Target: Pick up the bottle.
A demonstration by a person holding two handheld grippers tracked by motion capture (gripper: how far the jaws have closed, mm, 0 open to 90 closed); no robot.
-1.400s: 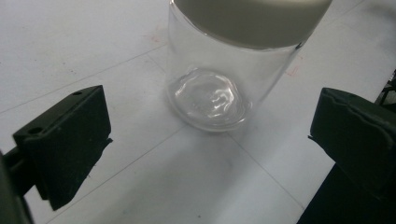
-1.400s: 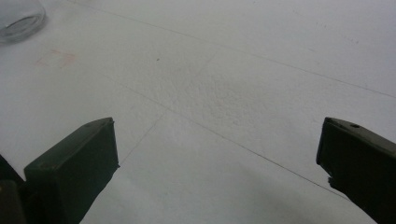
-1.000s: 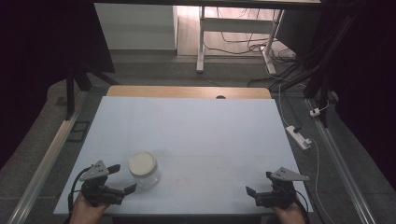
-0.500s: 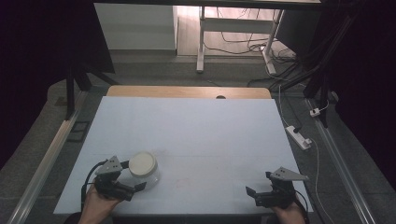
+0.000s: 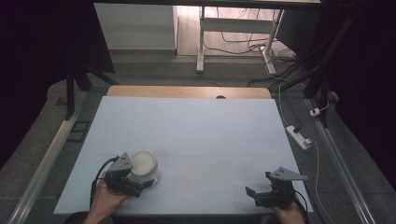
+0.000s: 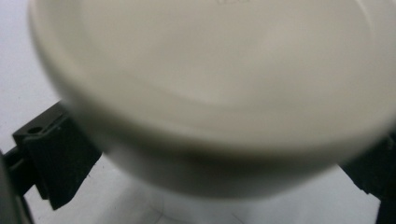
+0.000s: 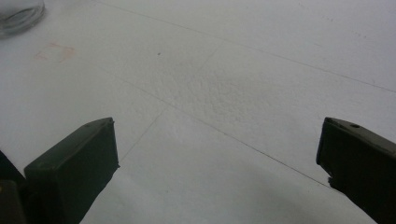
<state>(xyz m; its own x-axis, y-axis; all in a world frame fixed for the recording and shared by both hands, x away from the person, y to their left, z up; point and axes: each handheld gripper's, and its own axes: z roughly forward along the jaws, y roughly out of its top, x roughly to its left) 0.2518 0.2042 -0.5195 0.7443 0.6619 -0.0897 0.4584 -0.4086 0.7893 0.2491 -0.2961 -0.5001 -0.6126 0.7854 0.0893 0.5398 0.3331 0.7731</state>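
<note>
A clear jar with a cream lid stands near the front left of the white table. My left gripper has come in from the jar's left, with one jaw on each side of it. In the left gripper view the blurred lid spans the gap, and the black fingers stand wide at either edge; I see no squeeze on the glass. My right gripper rests open at the front right, over bare table. The jar's base shows in that view's far left corner.
The table's far edge is a wooden strip. A metal rail runs along the left side. On the floor to the right lies a white power strip with cables. Desk legs stand behind the table.
My left gripper has moved forward and right from the front edge up to the jar, so its jaws now straddle it. The right gripper has stayed put.
</note>
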